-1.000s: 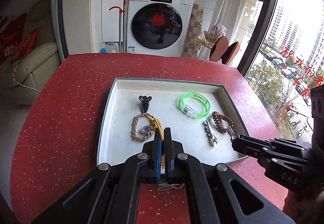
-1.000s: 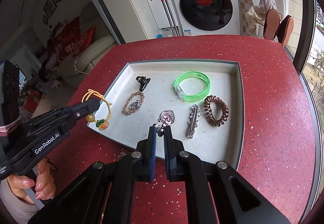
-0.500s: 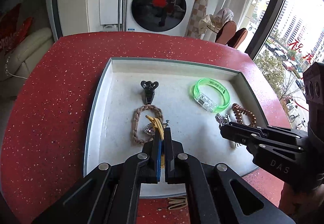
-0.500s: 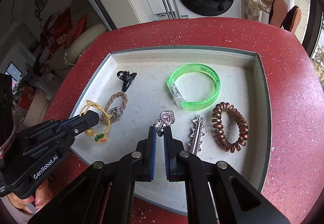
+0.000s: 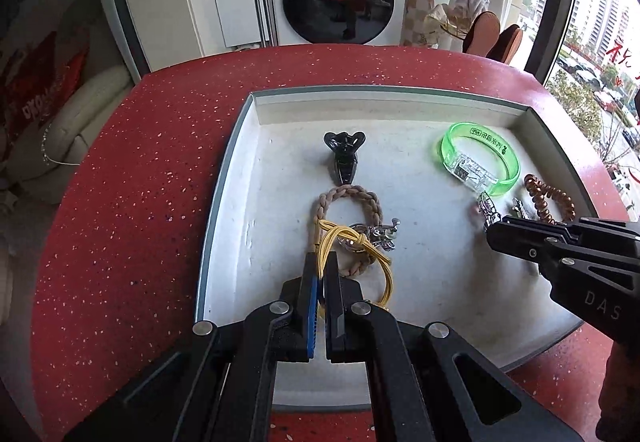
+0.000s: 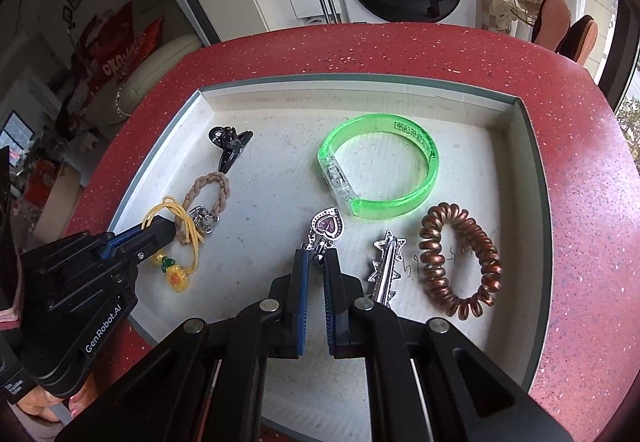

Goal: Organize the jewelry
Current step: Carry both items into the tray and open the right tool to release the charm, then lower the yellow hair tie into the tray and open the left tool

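Left claw [image 5: 321,274] pinches yellow cord [image 5: 352,242] over braid [image 5: 348,202] just ahead, right claw [image 6: 316,262] clamps heart pendant [image 6: 327,224] above tray [image 6: 360,90]; best lower each onto bare floor, then release.

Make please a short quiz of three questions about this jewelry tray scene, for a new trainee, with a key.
1. True or false: the left claw is shut on the yellow cord bracelet.
2. What does the right claw hold? A) green bangle B) heart pendant C) copper coil hair tie
3. Fill in: the black hair clip lies in the tray, beyond the braided ____ bracelet.

Key: 1 true; 2 B; 3 beige.
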